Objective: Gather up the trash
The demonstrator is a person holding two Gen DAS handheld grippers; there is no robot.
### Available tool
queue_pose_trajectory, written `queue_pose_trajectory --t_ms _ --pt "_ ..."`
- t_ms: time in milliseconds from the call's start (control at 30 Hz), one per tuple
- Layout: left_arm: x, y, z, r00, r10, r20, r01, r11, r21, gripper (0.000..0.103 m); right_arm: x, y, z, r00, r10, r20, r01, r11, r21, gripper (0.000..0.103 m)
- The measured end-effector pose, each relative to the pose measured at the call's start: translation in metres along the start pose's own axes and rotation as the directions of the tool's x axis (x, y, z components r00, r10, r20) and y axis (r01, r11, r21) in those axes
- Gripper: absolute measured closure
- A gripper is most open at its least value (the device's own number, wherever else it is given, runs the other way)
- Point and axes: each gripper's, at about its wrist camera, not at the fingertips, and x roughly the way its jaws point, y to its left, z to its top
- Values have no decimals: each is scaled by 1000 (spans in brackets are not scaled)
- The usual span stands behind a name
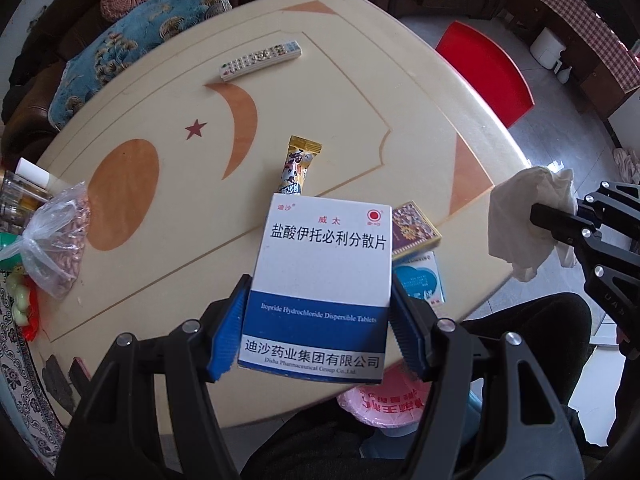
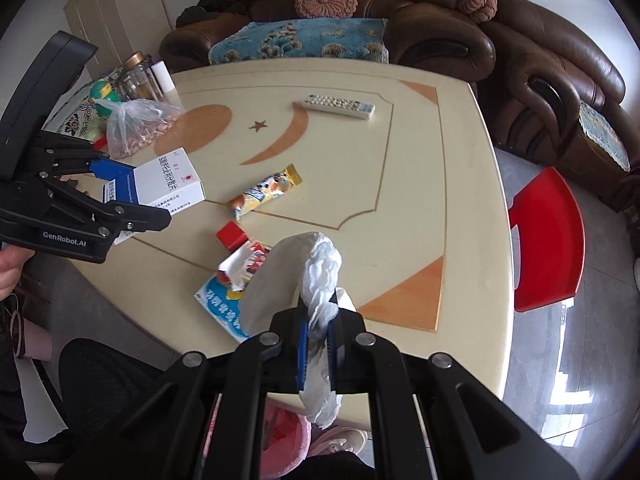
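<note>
My left gripper is shut on a white and blue medicine box, held above the near edge of the cream table. The box also shows in the right wrist view. My right gripper is shut on a crumpled white tissue, also seen in the left wrist view. A yellow snack wrapper lies mid-table. A small red box, a torn packet and a blue-white box lie near the front edge. A pink bin stands below the table edge.
A remote control lies at the far side. A plastic bag of nuts, jars and a green toy crowd the left end. A red stool stands right of the table. A brown sofa is behind.
</note>
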Motion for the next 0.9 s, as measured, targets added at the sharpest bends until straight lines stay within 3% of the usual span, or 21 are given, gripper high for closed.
queue_pose_trajectory --t_ms 367,900 --pt "-48 -19 -60 997 8 72 -10 1000 22 39 -53 44 -24 998 21 55 -18 998 -55 95" --pt "-48 -52 -136 996 -28 85 24 998 54 39 -72 95 -89 996 83 23 -80 990 -118 95"
